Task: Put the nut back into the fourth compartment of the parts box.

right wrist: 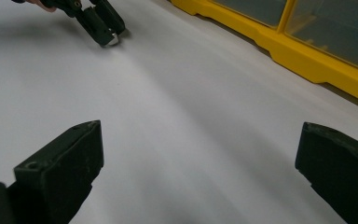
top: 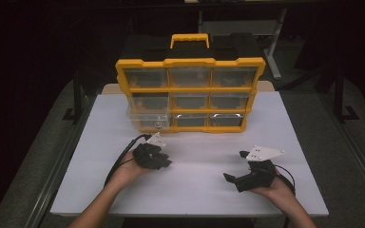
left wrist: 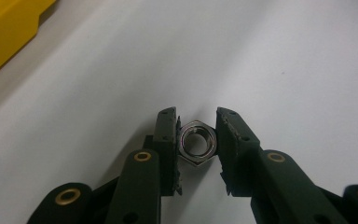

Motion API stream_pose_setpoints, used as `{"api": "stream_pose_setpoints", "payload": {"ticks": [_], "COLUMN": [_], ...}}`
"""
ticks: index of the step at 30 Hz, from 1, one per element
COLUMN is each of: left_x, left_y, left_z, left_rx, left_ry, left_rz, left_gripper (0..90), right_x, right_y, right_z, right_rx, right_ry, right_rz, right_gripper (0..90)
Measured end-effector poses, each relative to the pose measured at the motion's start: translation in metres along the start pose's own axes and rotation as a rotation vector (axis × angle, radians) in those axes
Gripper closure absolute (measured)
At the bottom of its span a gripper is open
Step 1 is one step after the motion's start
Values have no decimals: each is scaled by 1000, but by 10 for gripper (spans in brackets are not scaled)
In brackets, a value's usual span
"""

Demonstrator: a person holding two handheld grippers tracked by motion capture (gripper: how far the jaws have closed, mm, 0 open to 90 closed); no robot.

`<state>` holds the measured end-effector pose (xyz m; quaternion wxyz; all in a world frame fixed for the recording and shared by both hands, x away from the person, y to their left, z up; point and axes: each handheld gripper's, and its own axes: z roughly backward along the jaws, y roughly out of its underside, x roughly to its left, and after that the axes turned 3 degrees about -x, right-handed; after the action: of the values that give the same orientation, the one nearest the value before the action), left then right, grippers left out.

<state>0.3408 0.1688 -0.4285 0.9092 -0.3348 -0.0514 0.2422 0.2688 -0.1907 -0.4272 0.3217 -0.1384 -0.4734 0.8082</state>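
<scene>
Item 1: small silver hexagonal steel nut [left wrist: 196,143], lying flat on the white desk [top: 195,185], near-left of centre, in front of the organiser and apart from it. In the left gripper view it sits between the two black fingers [left wrist: 167,140] of the left gripper [left wrist: 196,140]; the left pad touches or nearly touches one flat, while a narrow gap shows at the right pad. State: fingers narrowed about the nut, not yet clamped on it.

Item 2: left gripper, in the high view [top: 153,156] held low over the desk, near the bottom-left drawer. In the right gripper view it appears at far left [right wrist: 103,29] with a glint of metal at its tips.

Item 3: right gripper [top: 235,173], resting at the near-right of the desk, well apart from the nut. Its fingers [right wrist: 60,172] stand wide apart, holding nothing.

Item 4: yellow plastic parts organiser with nine clear drawers and a carry handle [top: 190,61], standing upright at the far middle of the desk. Its bottom-left clear drawer [top: 148,121] is pulled forward; a small round object lies inside, too small to identify.

Step in hand, as judged: pickup of the nut, at the moment of closing.

Next move, as judged: fingers close squarely on opposite flats, then lift straight; the open drawer looks the likely destination. A skewed squeeze could flick the nut away
</scene>
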Motion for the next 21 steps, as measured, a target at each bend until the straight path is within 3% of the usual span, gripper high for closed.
{"api": "stream_pose_setpoints", "payload": {"ticks": [2, 5, 6, 8, 9, 10, 11, 13, 14, 19, 20, 21], "left_x": [-2, -2, -5, -4, -6, -5, -7, -7, -10, -9, -11, -11], "left_y": [0, -2, -2, -5, -5, -7, -8, -11, -12, -19, -21, -23], "left_z": [2, 10, 11, 18, 20, 24, 27, 35, 37, 54, 56, 60], "left_rx": [-8, 3, -29, -13, -30, -22, -43, -28, -47, -43, -61, -58], "left_ry": [7, 18, 23, 34, 33, 34, 39, 46, 49, 53, 55, 58], "left_rz": [21, 6, 43, 13, 39, 32, 50, 25, 51, 17, 40, 36], "left_gripper": [706, 706, 706, 706, 706, 706, 706, 706, 706, 706, 706, 706], "right_x": [0, 0, 0, -1, -1, -1, -1, -1, -1, -1, -1, -1], "right_y": [0, 0, 1, 1, 1, 1, 1, 1, 1, 0, 0, 0], "right_z": [0, 0, 0, 0, 0, 0, 0, 0, 0, 0, 0, 0], "right_rx": [1, -1, -4, -4, -4, -5, -6, -6, -3, -7, -7, -8], "right_ry": [0, 0, 0, -2, -2, -3, -3, -4, -4, -5, -5, -5], "right_rz": [0, -1, 2, 3, 3, 4, 4, 3, 3, 1, 1, 1], "right_gripper": [3, 3, 3, 3, 3, 3, 3, 3, 3, 3, 3, 3]}}
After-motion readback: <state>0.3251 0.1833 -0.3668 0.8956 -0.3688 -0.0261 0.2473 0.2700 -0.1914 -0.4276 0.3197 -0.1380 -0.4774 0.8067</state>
